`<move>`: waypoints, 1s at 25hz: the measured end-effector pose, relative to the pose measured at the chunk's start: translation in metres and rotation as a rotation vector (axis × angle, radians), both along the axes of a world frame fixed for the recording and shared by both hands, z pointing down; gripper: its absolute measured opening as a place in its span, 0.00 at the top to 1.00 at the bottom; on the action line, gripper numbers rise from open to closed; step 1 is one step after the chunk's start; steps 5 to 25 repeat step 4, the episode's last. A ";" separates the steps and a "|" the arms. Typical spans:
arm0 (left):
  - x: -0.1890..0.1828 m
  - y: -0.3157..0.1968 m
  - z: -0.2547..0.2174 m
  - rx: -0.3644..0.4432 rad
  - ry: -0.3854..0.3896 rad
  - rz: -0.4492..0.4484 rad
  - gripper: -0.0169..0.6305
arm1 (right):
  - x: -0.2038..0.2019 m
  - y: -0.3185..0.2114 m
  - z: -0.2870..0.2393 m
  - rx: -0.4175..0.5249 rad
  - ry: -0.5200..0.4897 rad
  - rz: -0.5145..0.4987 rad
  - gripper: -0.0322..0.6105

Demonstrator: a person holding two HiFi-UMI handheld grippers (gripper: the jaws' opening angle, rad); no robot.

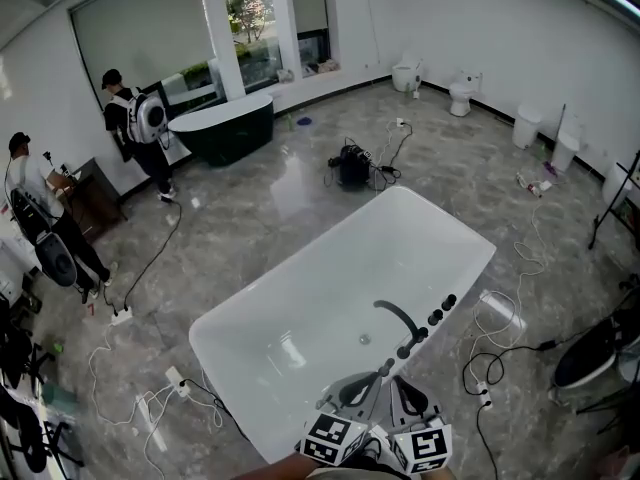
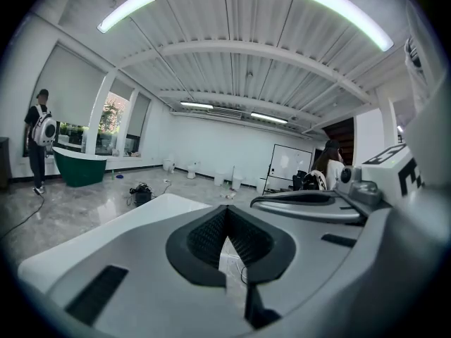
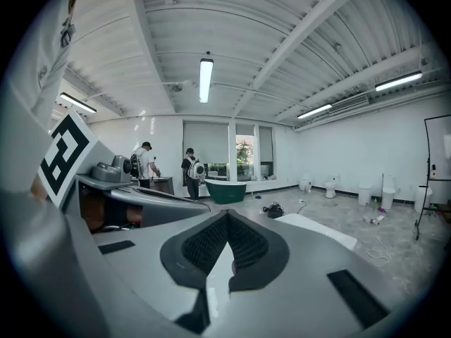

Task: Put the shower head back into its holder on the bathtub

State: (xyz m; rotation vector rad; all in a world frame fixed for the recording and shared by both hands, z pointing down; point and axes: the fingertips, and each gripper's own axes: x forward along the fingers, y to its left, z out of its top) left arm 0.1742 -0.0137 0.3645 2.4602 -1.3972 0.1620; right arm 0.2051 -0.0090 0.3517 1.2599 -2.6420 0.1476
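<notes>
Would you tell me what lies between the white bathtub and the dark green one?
In the head view, a black bag with trailing cables sits on the floor there.

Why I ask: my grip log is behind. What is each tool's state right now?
Left tool: closed, holding nothing.
Right tool: closed, holding nothing.

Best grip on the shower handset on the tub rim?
Likely the handset by its slim upper stem, from above on the near side: it ends the fittings row on the tub rim, with a knob close on its far side.
</notes>
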 end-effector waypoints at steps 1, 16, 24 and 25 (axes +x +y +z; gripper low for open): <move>-0.001 -0.001 -0.001 0.000 0.000 -0.008 0.97 | 0.000 -0.001 -0.002 -0.002 0.001 -0.001 0.93; -0.002 -0.003 -0.006 0.001 -0.001 -0.027 0.97 | 0.000 -0.003 -0.007 0.000 -0.012 -0.008 0.93; -0.002 -0.003 -0.006 0.001 -0.001 -0.027 0.97 | 0.000 -0.003 -0.007 0.000 -0.012 -0.008 0.93; -0.002 -0.003 -0.006 0.001 -0.001 -0.027 0.97 | 0.000 -0.003 -0.007 0.000 -0.012 -0.008 0.93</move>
